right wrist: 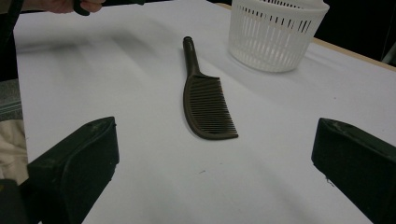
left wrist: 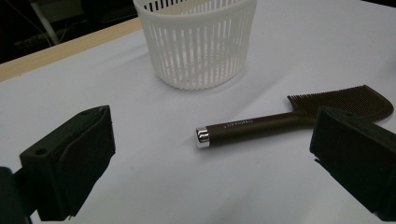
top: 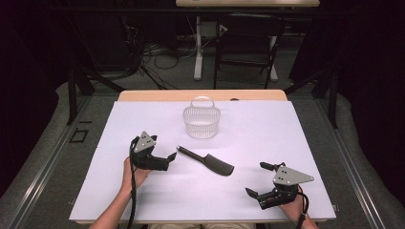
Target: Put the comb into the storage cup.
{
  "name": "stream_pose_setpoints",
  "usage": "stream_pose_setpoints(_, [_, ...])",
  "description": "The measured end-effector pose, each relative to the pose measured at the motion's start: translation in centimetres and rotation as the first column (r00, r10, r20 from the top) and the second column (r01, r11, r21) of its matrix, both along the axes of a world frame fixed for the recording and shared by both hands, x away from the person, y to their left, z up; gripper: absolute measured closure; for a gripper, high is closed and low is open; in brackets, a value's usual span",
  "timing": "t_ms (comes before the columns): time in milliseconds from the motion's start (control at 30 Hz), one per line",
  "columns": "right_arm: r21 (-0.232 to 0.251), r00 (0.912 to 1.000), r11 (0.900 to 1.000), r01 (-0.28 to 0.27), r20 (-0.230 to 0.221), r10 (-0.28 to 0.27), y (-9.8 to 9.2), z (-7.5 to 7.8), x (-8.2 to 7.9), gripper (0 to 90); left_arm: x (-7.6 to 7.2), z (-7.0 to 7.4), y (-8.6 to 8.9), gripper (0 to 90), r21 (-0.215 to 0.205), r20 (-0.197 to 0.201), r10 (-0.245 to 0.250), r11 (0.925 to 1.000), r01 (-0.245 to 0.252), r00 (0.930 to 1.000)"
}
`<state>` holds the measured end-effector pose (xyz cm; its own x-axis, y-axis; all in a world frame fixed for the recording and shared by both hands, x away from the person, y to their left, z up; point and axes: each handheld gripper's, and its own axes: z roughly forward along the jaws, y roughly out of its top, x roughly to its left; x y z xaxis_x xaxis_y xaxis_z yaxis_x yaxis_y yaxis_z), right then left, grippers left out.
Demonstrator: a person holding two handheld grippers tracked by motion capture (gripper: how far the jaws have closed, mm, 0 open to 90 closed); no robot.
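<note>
Comb: dark brown plastic comb with a round handle and silver end cap [top: 206, 161] lies flat on the white sheet, near the middle of the bench, held by nothing.
Right claw: right claw [top: 260, 183], nearest the person at the bench's near right, has its jaws spread wide and empty; it sits well apart from the comb's toothed end.
Left claw: left claw [top: 170, 158] is also wide open with nothing between its jaws; in the left gripper view the comb's handle [left wrist: 247, 129] lies just ahead, between the two jaws but not touched.
Basket: white slatted plastic basket with a hoop handle [top: 201, 121] stands upright beyond the comb, near the far edge of the sheet; as far as the slats let me see, it looks empty.
Bench: wooden bench covered by a white sheet [top: 143, 191], bare apart from these things.
Done so far: nothing lifted or placed, judging by how things lie.
Left to do: probably close the left claw on the handle, lift the comb, and drop it into the basket.
</note>
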<state>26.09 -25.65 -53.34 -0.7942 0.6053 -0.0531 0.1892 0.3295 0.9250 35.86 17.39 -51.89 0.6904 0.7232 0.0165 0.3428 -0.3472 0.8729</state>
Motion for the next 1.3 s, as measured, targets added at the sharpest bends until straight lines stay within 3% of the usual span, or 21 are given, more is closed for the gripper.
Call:
stream_pose_setpoints(467, [-0.004,1.0,1.0,0.0,-0.003,0.0,0.0,0.0,0.0,0.5,2.1,0.3,-1.5,0.3,0.037,-0.017,-0.007,0.9993,0.008,0.9998])
stream_pose_setpoints(767, [-0.005,1.0,1.0,0.001,-0.007,-0.001,0.0,0.0,0.1,0.5,3.3,-0.2,-2.4,0.3,0.048,-0.052,0.001,0.9989,0.001,0.9986])
stream_pose_setpoints(967, [-0.006,1.0,1.0,-0.005,-0.006,0.005,-0.1,0.0,0.0,0.5,3.8,-0.2,-3.0,2.8,0.074,-0.043,0.017,0.9971,-0.014,0.9989])
stream_pose_setpoints(1067, [-0.005,1.0,1.0,-0.007,-0.007,0.006,-0.1,0.0,0.0,0.5,4.1,-0.4,-3.3,8.9,0.088,-0.043,0.025,0.9959,-0.021,0.9988])
stream_pose_setpoints(1100, [-0.003,0.9999,1.0,-0.011,-0.011,0.011,0.0,0.0,0.0,0.5,4.4,-0.6,-3.6,15.9,0.098,-0.037,0.042,0.9944,-0.038,0.9984])
stream_pose_setpoints(1200, [-0.004,0.9999,1.0,-0.012,-0.012,0.012,0.0,0.0,0.1,0.5,4.6,-0.8,-3.8,16.4,0.106,-0.042,0.051,0.9933,-0.047,0.9978])
stream_pose_setpoints(1233, [-0.003,0.9998,1.0,-0.013,-0.012,0.013,0.0,0.0,0.0,0.5,4.6,-0.9,-3.9,18.3,0.112,-0.045,0.057,0.9923,-0.052,0.9974])
stream_pose_setpoints(1267, [-0.004,0.9999,1.0,-0.014,-0.008,0.014,0.0,0.0,0.0,0.5,4.7,-1.1,-4.0,26.5,0.11,-0.047,0.055,0.9927,-0.05,0.9974])
stream_pose_setpoints(1300, [-0.004,0.9999,1.0,-0.014,-0.008,0.014,0.0,0.0,0.0,0.5,4.7,-1.1,-4.2,26.5,0.117,-0.049,0.056,0.9918,-0.05,0.9972])
